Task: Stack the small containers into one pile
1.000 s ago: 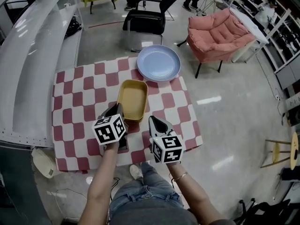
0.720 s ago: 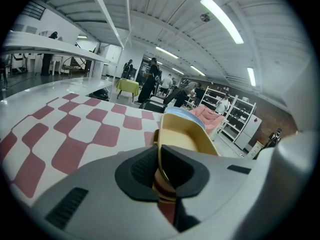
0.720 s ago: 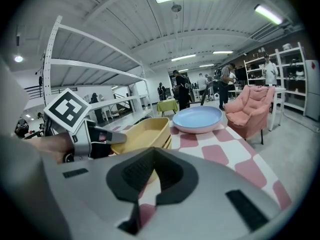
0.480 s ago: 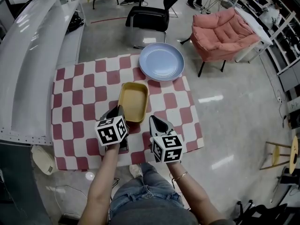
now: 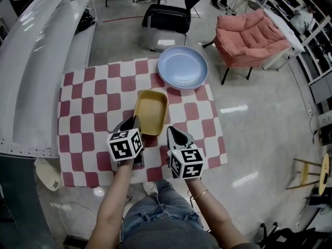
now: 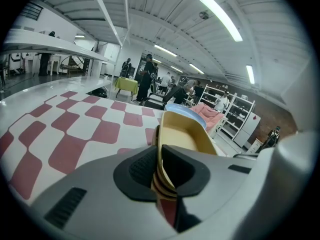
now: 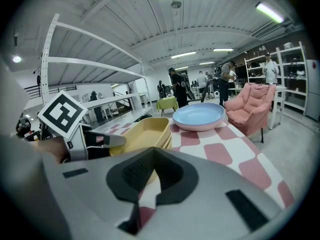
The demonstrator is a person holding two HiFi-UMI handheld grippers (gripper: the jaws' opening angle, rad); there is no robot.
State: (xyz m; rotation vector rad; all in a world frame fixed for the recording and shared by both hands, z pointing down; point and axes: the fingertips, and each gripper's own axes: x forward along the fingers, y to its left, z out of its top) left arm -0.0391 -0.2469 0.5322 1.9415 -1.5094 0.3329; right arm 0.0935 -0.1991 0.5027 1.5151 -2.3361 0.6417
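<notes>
Yellow containers (image 5: 151, 112) sit nested as one pile mid-counter (image 5: 83, 108), near the blue plate (image 5: 182, 67). No loose container is in view, so stacking looks done. The left gripper (image 5: 134, 122) nips the pile's near rim, its jaws just easing open, pads apparently touching it. The right gripper (image 5: 173, 133) is closed and empty beside the pile. Remaining, I judge: release, withdraw.

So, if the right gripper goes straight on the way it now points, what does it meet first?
Probably the near end of the yellow container stack, just ahead and slightly left of the right gripper; depth is unclear, so the checkered cloth might come first.
</notes>
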